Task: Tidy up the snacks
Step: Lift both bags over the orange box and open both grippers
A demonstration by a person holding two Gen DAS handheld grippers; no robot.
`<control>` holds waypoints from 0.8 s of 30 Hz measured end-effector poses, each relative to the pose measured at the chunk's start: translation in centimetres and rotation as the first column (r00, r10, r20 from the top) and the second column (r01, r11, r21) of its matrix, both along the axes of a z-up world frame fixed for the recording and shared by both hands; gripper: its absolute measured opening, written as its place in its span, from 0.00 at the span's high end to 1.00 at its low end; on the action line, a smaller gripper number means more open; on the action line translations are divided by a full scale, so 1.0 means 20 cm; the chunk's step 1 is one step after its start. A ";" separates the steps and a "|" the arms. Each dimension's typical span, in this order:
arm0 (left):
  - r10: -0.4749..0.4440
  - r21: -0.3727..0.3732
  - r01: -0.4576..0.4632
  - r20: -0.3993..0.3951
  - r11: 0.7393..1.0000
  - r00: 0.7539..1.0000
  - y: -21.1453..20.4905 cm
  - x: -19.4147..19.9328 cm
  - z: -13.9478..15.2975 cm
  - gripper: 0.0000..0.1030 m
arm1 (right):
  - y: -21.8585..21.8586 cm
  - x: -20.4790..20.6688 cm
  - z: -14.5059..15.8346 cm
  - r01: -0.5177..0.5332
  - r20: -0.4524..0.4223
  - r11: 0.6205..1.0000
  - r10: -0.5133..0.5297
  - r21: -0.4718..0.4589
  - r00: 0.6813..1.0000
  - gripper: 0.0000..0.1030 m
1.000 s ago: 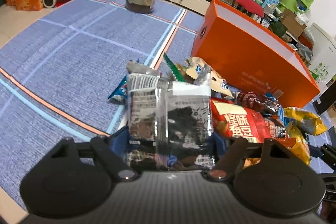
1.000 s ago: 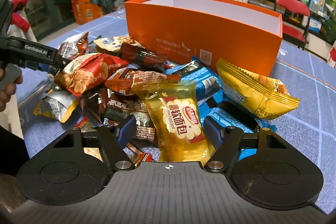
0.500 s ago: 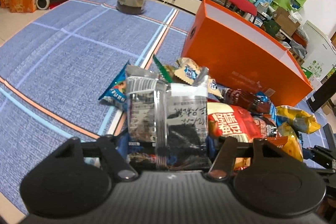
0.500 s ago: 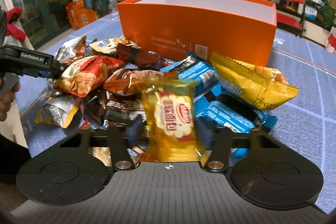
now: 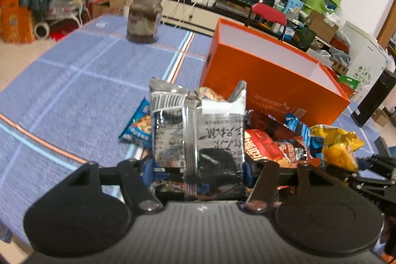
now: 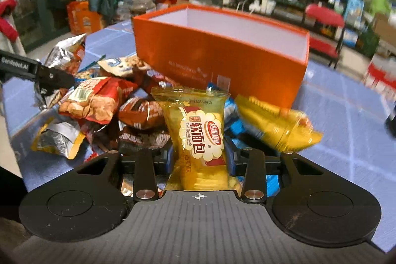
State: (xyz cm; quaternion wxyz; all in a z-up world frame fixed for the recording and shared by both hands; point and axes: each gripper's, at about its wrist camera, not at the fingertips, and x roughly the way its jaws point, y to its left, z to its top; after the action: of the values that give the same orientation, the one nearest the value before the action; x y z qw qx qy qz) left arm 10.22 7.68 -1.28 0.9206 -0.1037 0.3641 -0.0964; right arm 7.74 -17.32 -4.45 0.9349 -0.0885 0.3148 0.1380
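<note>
So, on the left side, the left gripper [image 5: 198, 165] is squeezing a shiny silver snack bag [image 5: 198, 137] by its bottom part, with its jaws partly closed against the bag's sides. The bag stands tall and floppy, up above the snack pile [image 5: 284, 140] on the blue tablecloth [image 5: 61, 95]. It could bend over or slip out, because foil is slick.

Next, the right gripper [image 6: 199, 162] is shut tight on a yellow bread pack [image 6: 198, 137], pinching it low down. The soft bread inside might get squashed.

Behind the pile sits the open orange box [image 6: 222, 61]. Its wall is high, so a bag carried too low could bump the rim and fall outside. Both grippers could also bump each other if they go in together.
</note>
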 end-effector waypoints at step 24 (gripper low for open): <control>-0.067 0.069 0.063 0.057 0.996 0.996 -0.41 0.85 0.27 0.42 | -0.07 0.72 0.47 0.228 0.065 0.970 -0.234 0.084 0.970 0.79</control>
State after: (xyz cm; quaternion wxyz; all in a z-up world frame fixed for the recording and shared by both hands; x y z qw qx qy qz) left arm 27.18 -0.49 4.21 0.9302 -0.0577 0.3430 -0.1172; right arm 22.09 -18.76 4.91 0.9584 -0.0207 0.2823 0.0367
